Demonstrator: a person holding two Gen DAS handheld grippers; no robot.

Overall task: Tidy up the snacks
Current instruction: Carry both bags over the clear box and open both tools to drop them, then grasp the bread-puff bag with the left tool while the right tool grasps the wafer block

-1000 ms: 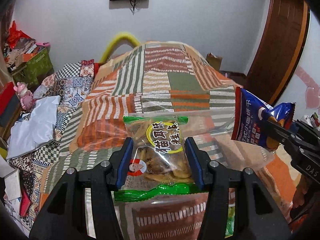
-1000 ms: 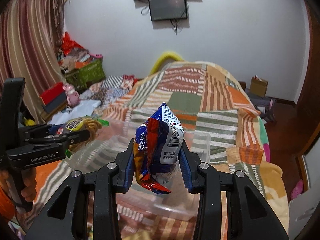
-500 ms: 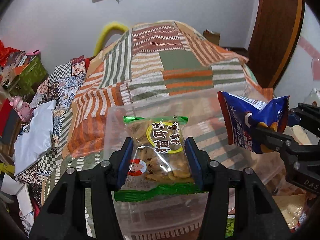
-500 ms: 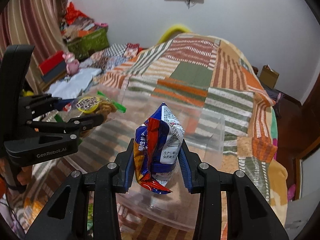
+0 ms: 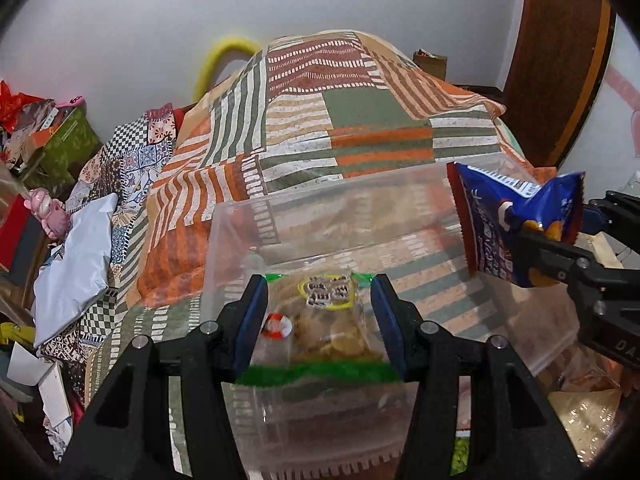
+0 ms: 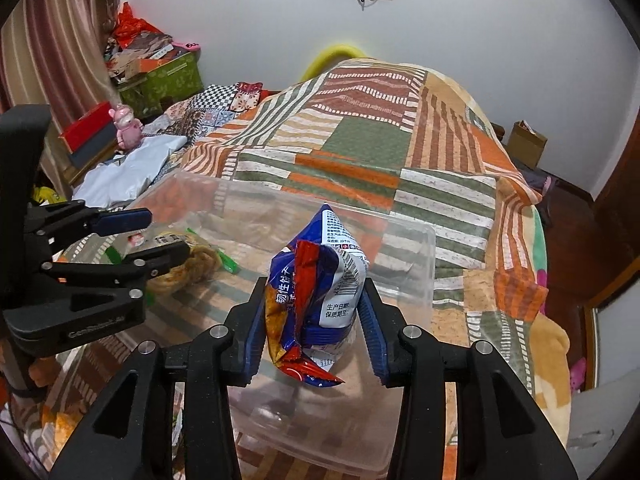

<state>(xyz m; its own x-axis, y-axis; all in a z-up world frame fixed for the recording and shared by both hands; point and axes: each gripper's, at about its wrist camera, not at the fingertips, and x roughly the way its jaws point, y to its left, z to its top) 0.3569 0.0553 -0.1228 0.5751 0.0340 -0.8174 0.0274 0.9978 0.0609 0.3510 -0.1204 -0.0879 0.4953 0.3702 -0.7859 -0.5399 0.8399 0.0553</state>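
Note:
A clear plastic bin [image 5: 236,248] [image 6: 416,264] sits on the patchwork bed. My left gripper [image 5: 318,320] has opened over the bin; the clear green-edged biscuit packet [image 5: 326,328] lies between its spread jaws, tilted down and blurred, inside the bin. It also shows in the right wrist view [image 6: 192,260] under the left gripper [image 6: 160,236]. My right gripper [image 6: 314,320] holds a blue and red snack bag [image 6: 316,300] upright above the bin, its jaws a little spread around it. The bag shows at the right of the left wrist view [image 5: 512,224].
The striped patchwork quilt [image 6: 360,144] covers the bed beyond the bin. More snack packets [image 5: 588,412] lie beside the bin's near right corner. White cloth [image 5: 76,256], a pink toy [image 5: 50,216] and boxes [image 6: 164,80] clutter the left side. A wooden door [image 5: 560,60] stands at right.
Both grippers have dropped toward the bin. The left jaws have spread and the biscuit packet has tipped down into the bin. The right jaws have widened slightly around the blue bag.

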